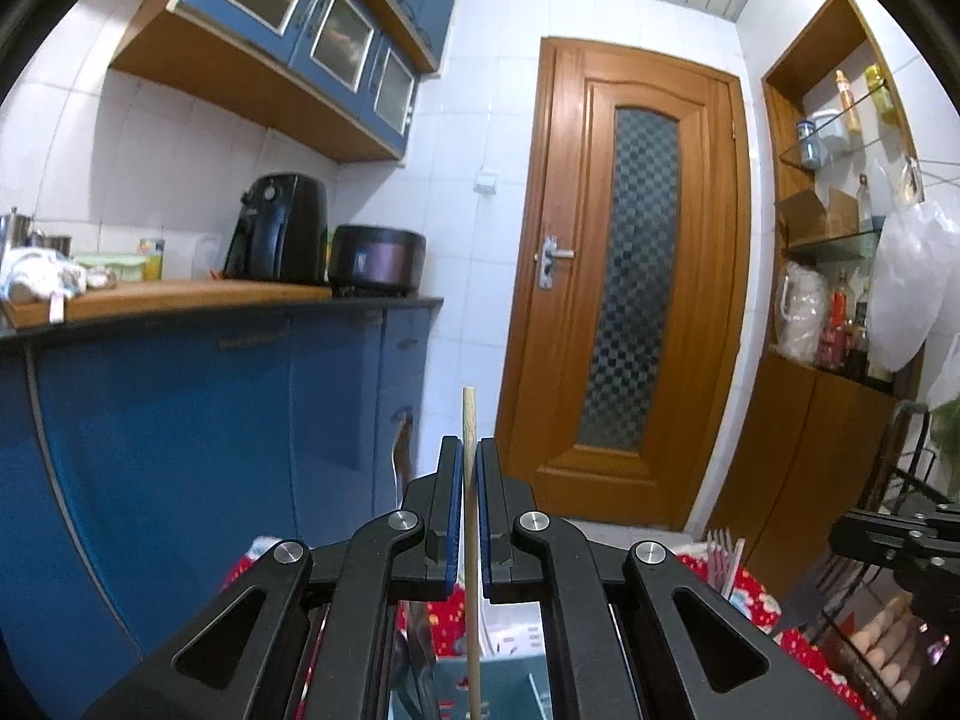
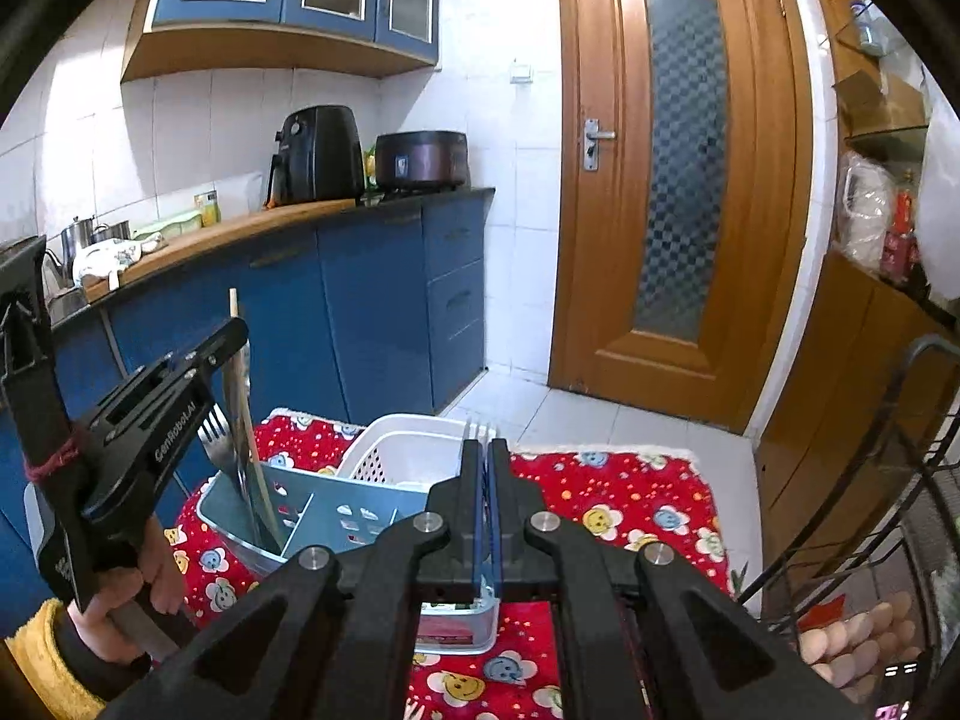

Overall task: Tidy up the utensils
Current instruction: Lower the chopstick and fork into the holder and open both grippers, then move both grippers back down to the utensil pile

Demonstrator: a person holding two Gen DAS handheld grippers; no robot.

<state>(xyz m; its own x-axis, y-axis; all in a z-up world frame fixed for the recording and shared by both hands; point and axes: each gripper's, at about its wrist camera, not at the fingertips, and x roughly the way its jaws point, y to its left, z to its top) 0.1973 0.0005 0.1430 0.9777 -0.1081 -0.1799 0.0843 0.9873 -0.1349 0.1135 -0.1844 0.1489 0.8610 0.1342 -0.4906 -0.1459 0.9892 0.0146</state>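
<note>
The left gripper [image 1: 470, 450] is shut tight on a wooden chopstick [image 1: 468, 414]. The stick stands straight up between the pads, w/ its low end going down toward the blue caddy [image 2: 312, 516]. In the right wrist view that gripper hangs over the caddy's left slot, where a fork [image 2: 211, 441] & other long utensils already stand.

The right gripper [image 2: 487, 450] is closed too, pinching a fork [image 2: 478, 427]; only the tines poke out past the tips. It sits near, over the caddy, w/ a white basket [image 2: 414, 450] just behind. Both bins sit on a red cloth [image 2: 618, 504] w/ smiley faces.

Step in hand looks like: drop each piece in its slot. Next move prob needs the left one to go lower till the stick's end is inside the slot, then let go. The fork should go w/ the other fork, tines up. Watch the 2 grippers don't bump, they're close.
</note>
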